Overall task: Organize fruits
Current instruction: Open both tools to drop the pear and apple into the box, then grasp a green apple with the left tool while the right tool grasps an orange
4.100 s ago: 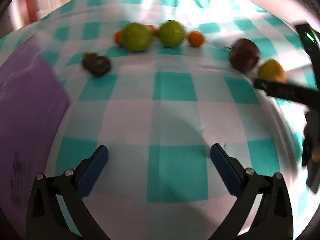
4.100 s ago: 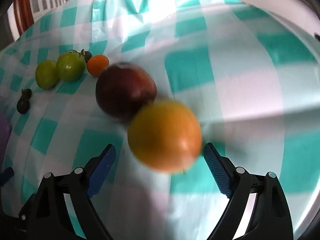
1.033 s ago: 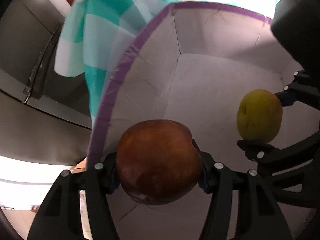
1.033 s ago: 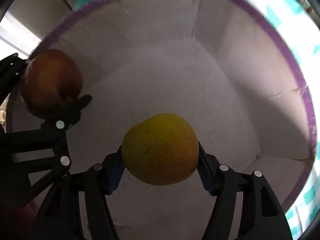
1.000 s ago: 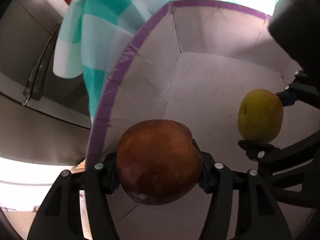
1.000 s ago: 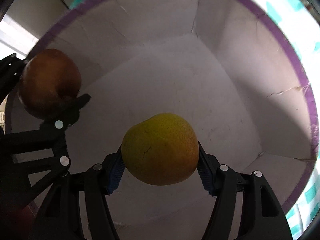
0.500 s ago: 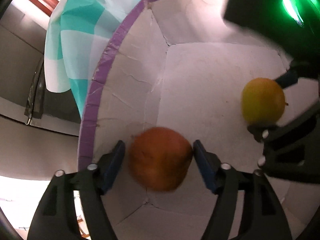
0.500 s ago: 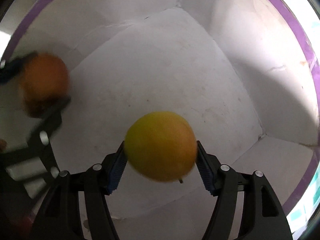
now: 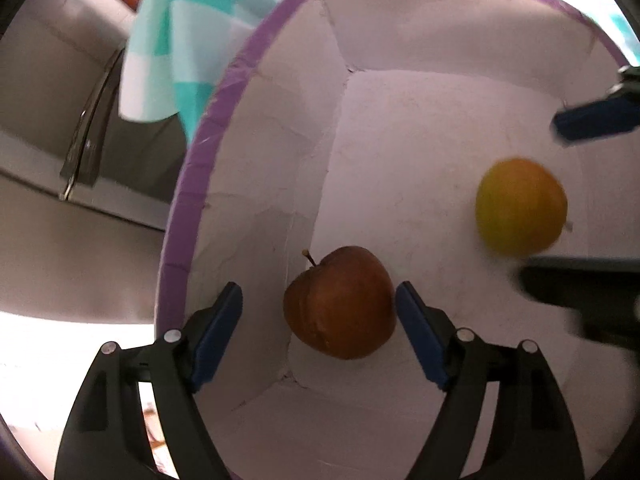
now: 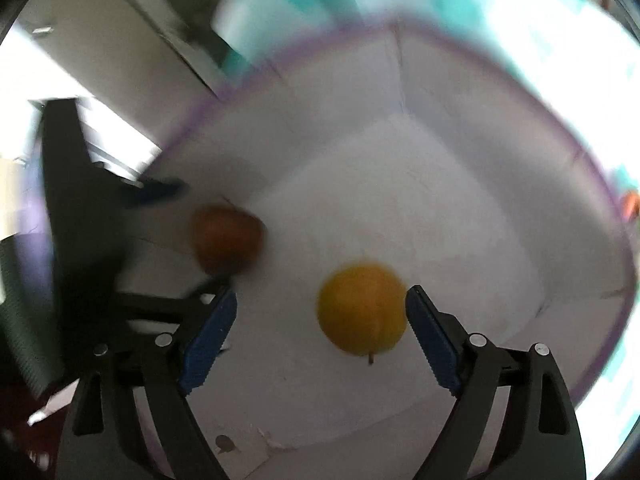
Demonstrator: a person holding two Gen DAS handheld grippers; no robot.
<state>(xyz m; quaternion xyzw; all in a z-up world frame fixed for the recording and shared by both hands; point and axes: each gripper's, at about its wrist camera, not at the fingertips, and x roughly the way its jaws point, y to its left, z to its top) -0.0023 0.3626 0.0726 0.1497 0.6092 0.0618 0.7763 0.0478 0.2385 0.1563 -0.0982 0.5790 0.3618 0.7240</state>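
Observation:
A brown-red apple lies on the floor of a white box with a purple rim, near its left wall. My left gripper hangs above it, its jaws opening, pads clear of the fruit on both sides. A yellow-orange apple rests on the box floor below my right gripper, whose jaws are opening with a gap to the left pad. The same yellow apple shows at the right of the left wrist view, and the red apple at the left of the right wrist view.
A teal and white checked tablecloth hangs over the table edge behind the box. A steel appliance door with a handle stands to the left. Small orange fruit shows past the box's right rim.
Both grippers have let go of their apples, which now lie on the box floor. The jaws have spread wide. The right gripper has risen, so the box looks smaller.

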